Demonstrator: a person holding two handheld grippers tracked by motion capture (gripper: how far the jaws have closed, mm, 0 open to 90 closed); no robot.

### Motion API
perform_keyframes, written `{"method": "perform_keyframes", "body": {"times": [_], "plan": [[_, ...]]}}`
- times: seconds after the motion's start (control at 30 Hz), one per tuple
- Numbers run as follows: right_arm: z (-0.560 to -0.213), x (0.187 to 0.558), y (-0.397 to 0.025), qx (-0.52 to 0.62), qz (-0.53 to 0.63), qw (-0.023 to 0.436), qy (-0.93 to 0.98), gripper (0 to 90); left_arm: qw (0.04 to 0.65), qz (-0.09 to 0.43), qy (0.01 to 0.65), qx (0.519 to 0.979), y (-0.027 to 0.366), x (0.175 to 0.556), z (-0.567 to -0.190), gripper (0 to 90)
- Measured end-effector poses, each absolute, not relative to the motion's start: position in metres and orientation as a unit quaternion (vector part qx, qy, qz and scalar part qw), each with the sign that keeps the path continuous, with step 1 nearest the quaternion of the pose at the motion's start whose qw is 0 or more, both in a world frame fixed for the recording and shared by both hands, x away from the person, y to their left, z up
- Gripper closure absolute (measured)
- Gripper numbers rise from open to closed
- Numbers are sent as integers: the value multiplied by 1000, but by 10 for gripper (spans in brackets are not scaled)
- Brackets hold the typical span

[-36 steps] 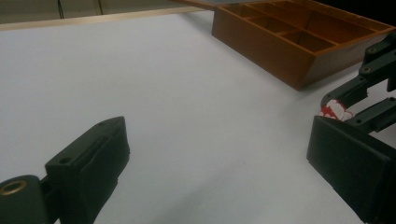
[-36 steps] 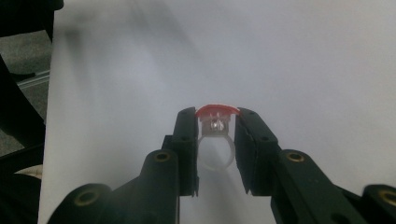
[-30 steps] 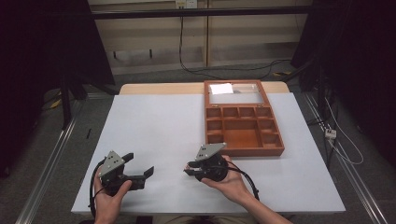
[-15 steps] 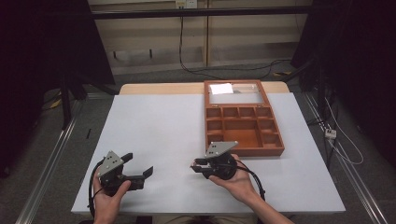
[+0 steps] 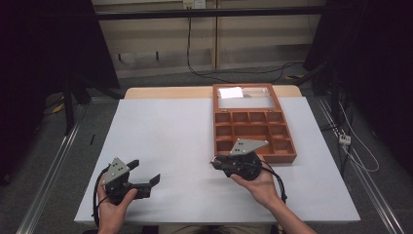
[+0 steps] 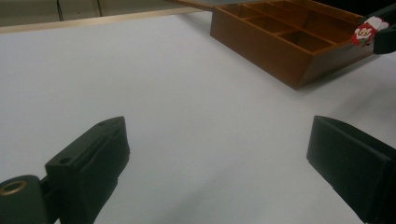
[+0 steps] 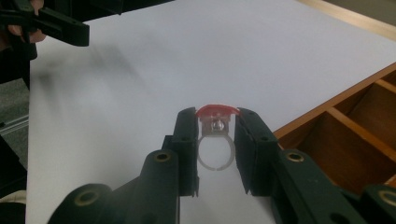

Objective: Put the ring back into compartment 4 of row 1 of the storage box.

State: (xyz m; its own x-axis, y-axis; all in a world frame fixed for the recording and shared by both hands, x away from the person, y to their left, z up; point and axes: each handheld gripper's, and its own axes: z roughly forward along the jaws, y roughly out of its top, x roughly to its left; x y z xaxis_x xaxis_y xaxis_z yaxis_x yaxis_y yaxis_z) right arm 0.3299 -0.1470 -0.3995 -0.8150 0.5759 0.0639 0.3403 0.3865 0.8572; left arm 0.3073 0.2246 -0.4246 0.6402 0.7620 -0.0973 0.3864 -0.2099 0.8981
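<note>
From the high view we are looking down on a white table (image 5: 185, 146), with a wooden compartment box (image 5: 253, 131) lying at centre right of the frame, its glazed lid (image 5: 246, 96) folded open toward the top edge. At lower left the left gripper (image 5: 144, 177) is resting in a hand (image 5: 113, 210) with its jaws spread wide; the left gripper view is confirming this, showing bare tabletop between its two black jaws. At lower centre the right gripper (image 5: 214, 162) is sitting in the other hand (image 5: 260, 187) just in front of the box, its jaws pointing toward the left of the frame, but here the load is too small to make out. The right gripper view is supplying it: the jaws are clenching a small ring (image 7: 215, 140) with a clear plastic band and a red top. In the upper right corner of the left gripper view we are seeing the ring's face, a red-and-white cartoon figure. We are reading no lettering or brand on anything.
</note>
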Motion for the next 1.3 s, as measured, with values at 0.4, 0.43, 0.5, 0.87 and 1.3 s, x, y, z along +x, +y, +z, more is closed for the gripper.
{"method": "perform_keyframes", "body": {"times": [0.4, 0.43, 0.5, 0.87, 1.3], "plan": [[-382, 334, -165, 293, 494, 150, 805, 710, 501, 186, 380, 755, 223, 308, -425, 55], [-380, 335, -168, 294, 495, 153, 803, 710, 501, 186, 380, 755, 223, 308, -425, 55], [-376, 336, -173, 298, 498, 158, 799, 710, 501, 185, 383, 754, 223, 308, -425, 55], [-368, 344, -192, 321, 502, 171, 784, 710, 500, 183, 378, 758, 219, 309, -425, 56], [-352, 355, -222, 340, 500, 201, 771, 710, 499, 188, 385, 753, 225, 310, -425, 55]]}}
